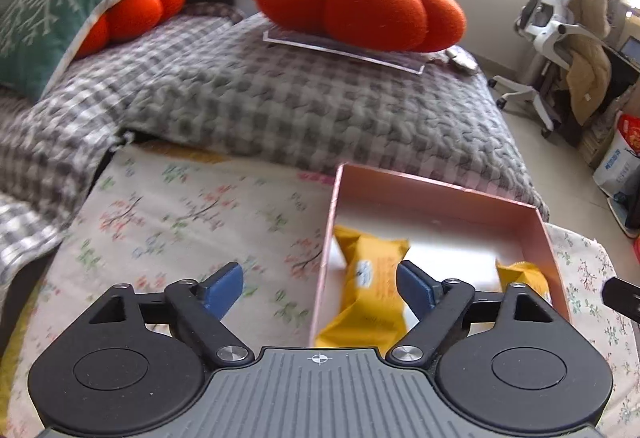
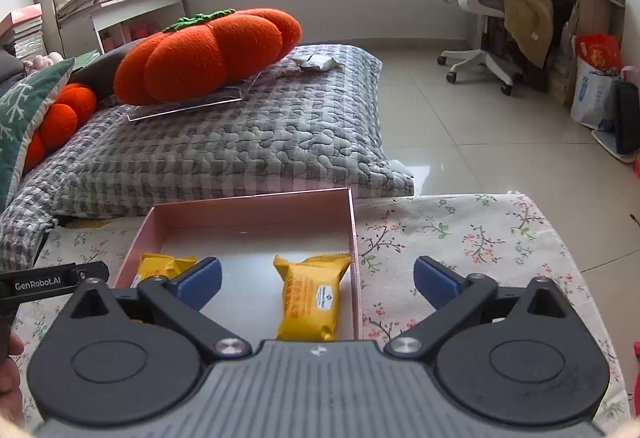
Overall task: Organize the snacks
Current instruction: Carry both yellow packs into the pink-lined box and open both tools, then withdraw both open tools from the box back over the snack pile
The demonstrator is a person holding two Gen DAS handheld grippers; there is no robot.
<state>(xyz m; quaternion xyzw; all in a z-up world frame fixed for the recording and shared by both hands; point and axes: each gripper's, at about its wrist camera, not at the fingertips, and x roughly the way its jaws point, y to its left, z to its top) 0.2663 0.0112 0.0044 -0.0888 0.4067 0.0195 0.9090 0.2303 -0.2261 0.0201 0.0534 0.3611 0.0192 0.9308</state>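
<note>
Both tongs you hold stand wide open with nothing between their blue pads. Your left tongs (image 1: 319, 286) hover over the near left corner of a pink box (image 2: 248, 207), just above a yellow snack packet (image 1: 370, 302) lying inside it. Your right tongs (image 2: 318, 280) hover over the box's right wall, with a second yellow snack packet (image 2: 310, 298) lying in the box below them. The box sits on a floral cloth (image 2: 460, 238) covering the worktop. Beyond it, an orange pumpkin cushion (image 2: 208, 54) rests on a grey checked quilt (image 2: 248, 142).
</note>
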